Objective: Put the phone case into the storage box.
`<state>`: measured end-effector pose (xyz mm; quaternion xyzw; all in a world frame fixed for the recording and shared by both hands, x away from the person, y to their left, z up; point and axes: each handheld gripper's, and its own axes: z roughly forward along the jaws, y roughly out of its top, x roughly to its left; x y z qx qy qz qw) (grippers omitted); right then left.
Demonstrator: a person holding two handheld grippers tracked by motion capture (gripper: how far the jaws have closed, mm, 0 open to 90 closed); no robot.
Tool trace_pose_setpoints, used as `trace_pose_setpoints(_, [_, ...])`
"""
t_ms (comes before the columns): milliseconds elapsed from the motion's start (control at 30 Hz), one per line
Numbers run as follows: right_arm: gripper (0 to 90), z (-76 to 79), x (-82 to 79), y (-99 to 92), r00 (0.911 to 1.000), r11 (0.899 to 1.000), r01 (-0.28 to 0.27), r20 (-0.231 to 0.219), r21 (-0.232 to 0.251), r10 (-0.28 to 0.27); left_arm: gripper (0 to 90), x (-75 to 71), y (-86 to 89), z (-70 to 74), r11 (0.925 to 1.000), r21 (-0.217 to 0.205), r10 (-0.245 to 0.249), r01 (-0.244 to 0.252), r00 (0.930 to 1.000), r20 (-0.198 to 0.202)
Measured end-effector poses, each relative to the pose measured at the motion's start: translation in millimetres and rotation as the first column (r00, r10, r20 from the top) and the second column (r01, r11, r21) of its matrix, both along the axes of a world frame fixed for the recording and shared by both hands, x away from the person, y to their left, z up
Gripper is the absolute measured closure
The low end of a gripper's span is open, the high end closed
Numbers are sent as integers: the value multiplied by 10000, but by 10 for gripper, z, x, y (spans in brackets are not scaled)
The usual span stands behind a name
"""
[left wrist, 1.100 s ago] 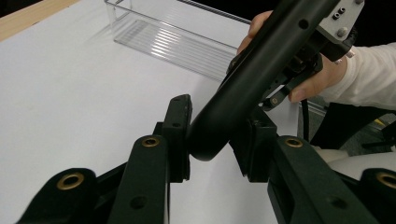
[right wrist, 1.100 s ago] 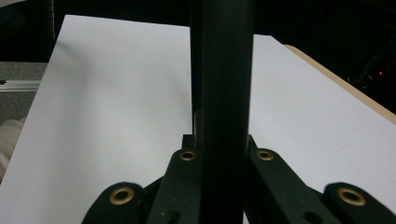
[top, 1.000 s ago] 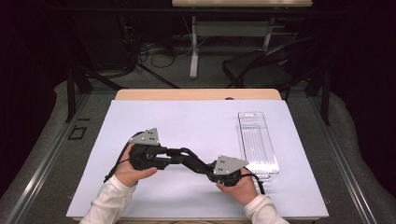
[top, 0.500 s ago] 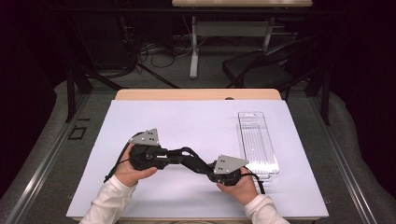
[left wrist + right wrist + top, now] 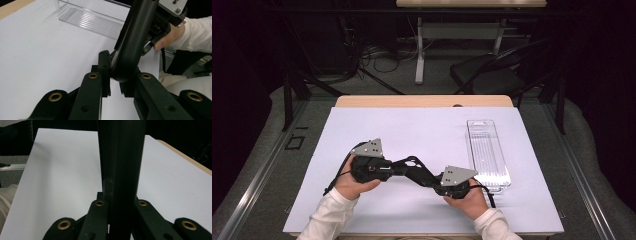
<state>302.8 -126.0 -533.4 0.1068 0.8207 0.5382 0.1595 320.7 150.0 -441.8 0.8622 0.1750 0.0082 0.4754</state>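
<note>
In the high view the two hands sit at the near edge of the white sheet (image 5: 412, 130). The left hand-held gripper (image 5: 399, 167) and the right hand-held gripper (image 5: 429, 177) point at each other, their black parts merging into one dark shape.

The gripper views separate them. In the left gripper view, the rounded end of a black bar (image 5: 132, 37) lies between the left hand-held gripper's (image 5: 116, 75) jaws. These have just been closing and now sit against the bar. The bar runs up and away towards the right hand.

In the right gripper view, the right hand-held gripper (image 5: 120, 195) is clamped on the bar (image 5: 122, 157), which stretches straight ahead.

A clear tray (image 5: 487, 150) lies farther off to the right, with the counter's (image 5: 422, 101) wooden edge beyond.
</note>
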Motion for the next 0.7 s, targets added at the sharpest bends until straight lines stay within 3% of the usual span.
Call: trace_pose_setpoints(700, [791, -12, 8, 7, 9996, 9999, 163, -218, 46, -162, 816, 41, 20, -29, 9999, -153, -12, 5, 9990, -448])
